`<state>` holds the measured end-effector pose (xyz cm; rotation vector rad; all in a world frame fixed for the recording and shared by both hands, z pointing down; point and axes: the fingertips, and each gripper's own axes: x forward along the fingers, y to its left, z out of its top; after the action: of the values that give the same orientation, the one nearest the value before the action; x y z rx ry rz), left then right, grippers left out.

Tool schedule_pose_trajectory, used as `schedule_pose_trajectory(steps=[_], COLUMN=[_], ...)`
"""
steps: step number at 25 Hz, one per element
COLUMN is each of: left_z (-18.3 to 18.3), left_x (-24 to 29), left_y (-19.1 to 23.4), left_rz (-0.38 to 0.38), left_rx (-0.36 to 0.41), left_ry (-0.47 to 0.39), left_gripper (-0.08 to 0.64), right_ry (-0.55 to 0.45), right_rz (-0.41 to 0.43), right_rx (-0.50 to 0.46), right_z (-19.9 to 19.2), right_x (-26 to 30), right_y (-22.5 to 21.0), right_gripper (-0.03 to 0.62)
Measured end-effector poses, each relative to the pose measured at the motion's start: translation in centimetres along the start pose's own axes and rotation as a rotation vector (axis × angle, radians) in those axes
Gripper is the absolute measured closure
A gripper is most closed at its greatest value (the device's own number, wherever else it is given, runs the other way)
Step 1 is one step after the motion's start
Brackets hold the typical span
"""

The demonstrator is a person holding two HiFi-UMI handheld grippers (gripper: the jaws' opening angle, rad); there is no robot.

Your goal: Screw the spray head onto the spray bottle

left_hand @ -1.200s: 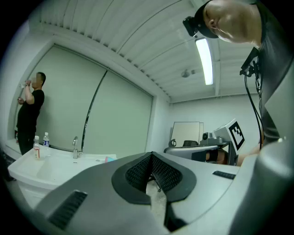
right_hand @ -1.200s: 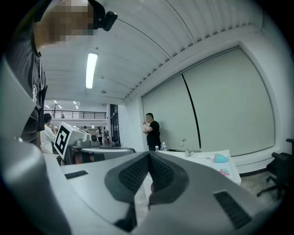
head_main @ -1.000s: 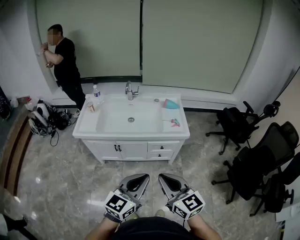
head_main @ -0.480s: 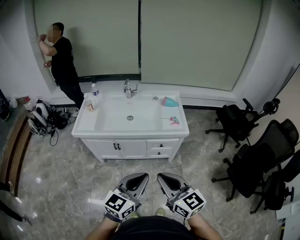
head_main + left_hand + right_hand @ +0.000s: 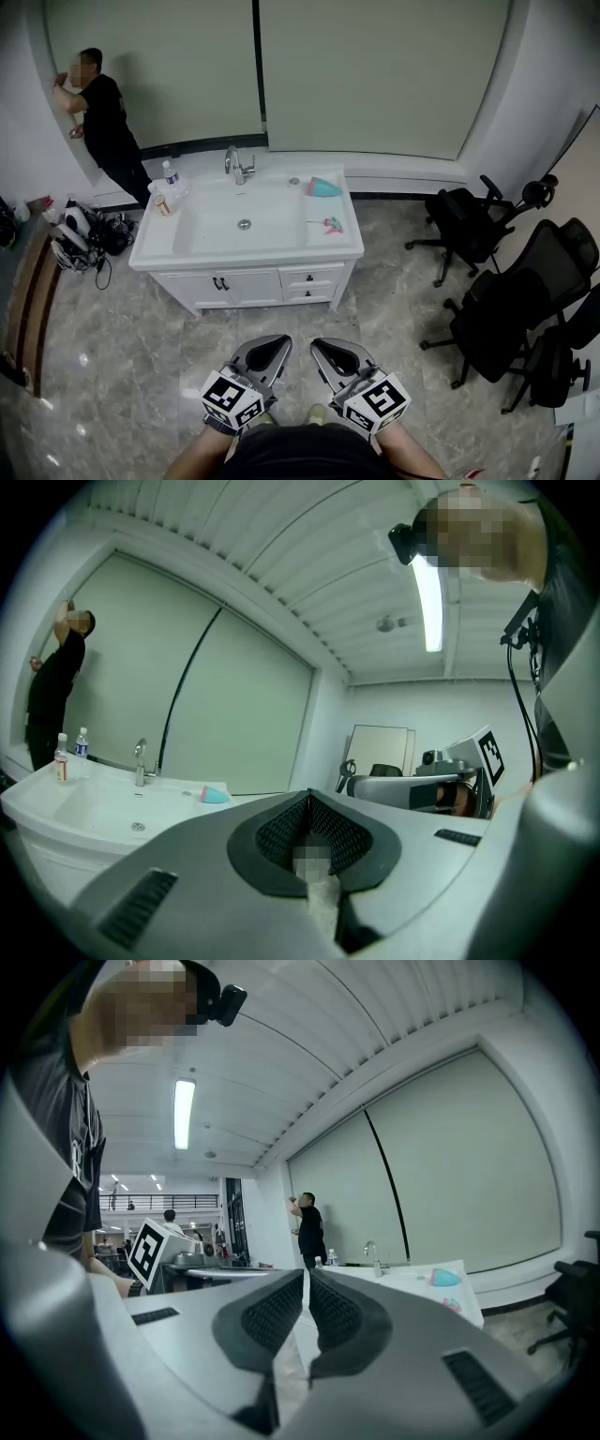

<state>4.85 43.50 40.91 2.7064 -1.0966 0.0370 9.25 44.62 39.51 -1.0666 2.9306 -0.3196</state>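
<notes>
A turquoise spray bottle [image 5: 322,187] lies on its side on the back right corner of the white sink counter [image 5: 347,246]. The small pink and teal spray head [image 5: 331,225] lies apart from it, nearer the counter's front right. Both show in the right gripper view too, the bottle [image 5: 445,1278] above the spray head [image 5: 453,1305]. The left gripper view shows only the bottle [image 5: 215,795]. My left gripper [image 5: 269,347] and right gripper [image 5: 330,352] hang side by side over the floor, well short of the cabinet. Both are shut and empty, the left gripper [image 5: 307,794] as well as the right gripper [image 5: 307,1274].
A person in black [image 5: 98,112] stands at the wall left of the sink. The faucet [image 5: 238,164] and two small bottles [image 5: 169,178] stand on the counter's back left. Bags and cables [image 5: 80,234] lie on the floor at left. Black office chairs [image 5: 487,281] crowd the right side.
The sink and the person have slid left in the head view as my view turned. Both grippers shifted slightly, still shut and side by side.
</notes>
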Motion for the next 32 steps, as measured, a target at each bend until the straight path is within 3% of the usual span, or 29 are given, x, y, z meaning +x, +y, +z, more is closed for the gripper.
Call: schedule_pose_trajectory(steps=[7, 14, 19, 26, 32], left_z=[0.1, -0.4, 0.2, 3.5, 4.1], left_x=[4.9, 8.1, 11.2, 16.4, 22.1], left_y=[-0.6, 2.2, 8.1, 18.9, 27.5], left_rz=[0.024, 0.016, -0.010, -0.114, -0.204], left_rx=[-0.004, -0.006, -0.025, -0.011, 0.057], left_ry=[0.007, 0.034, 0.033, 0.050, 0.122], left_gripper=[0.555, 0.555, 0.555, 0.557, 0.555], right_ry=[0.001, 0.009, 0.021, 0.005, 0.026], right_rz=[0.010, 0.006, -0.022, -0.121, -0.217], right_rx=[0.023, 0.056, 0.052, 0.044, 0.062], right_z=[-0.1, -0.8, -0.5, 2.7, 3.3], right_x=[-2.1, 0.6, 5.9, 17.1, 24.6], right_y=[-4.6, -8.2, -11.6, -17.5, -22.8], right_gripper=[0.592, 0.592, 0.592, 0.592, 0.592])
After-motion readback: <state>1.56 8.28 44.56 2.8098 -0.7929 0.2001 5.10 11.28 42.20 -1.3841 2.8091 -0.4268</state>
